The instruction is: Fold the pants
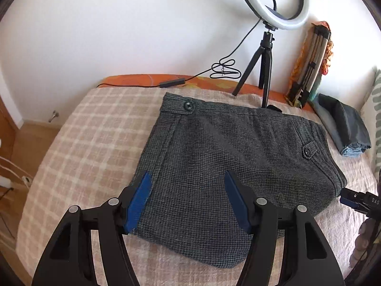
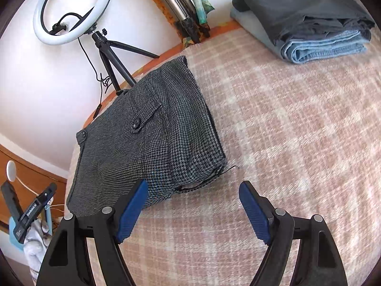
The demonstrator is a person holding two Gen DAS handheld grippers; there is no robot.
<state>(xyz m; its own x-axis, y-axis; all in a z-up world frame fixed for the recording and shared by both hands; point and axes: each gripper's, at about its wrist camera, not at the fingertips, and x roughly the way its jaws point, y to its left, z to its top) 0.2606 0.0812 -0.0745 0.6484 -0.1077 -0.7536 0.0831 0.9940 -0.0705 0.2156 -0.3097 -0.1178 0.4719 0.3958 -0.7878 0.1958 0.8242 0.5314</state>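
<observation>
Grey houndstooth pants (image 1: 228,166) lie folded into a compact rectangle on the checked pink blanket (image 1: 90,143); they also show in the right wrist view (image 2: 147,143). My left gripper (image 1: 188,202) is open, hovering over the near left part of the fold, holding nothing. My right gripper (image 2: 193,212) is open and empty, just off the pants' near right corner above the blanket. Its tip shows at the right edge of the left wrist view (image 1: 357,201).
A ring light on a tripod (image 1: 266,47) stands at the bed's far edge with its cable (image 1: 223,70). Folded jeans and dark clothes (image 2: 307,21) are stacked at the far right. A folded stand (image 1: 312,62) leans on the wall.
</observation>
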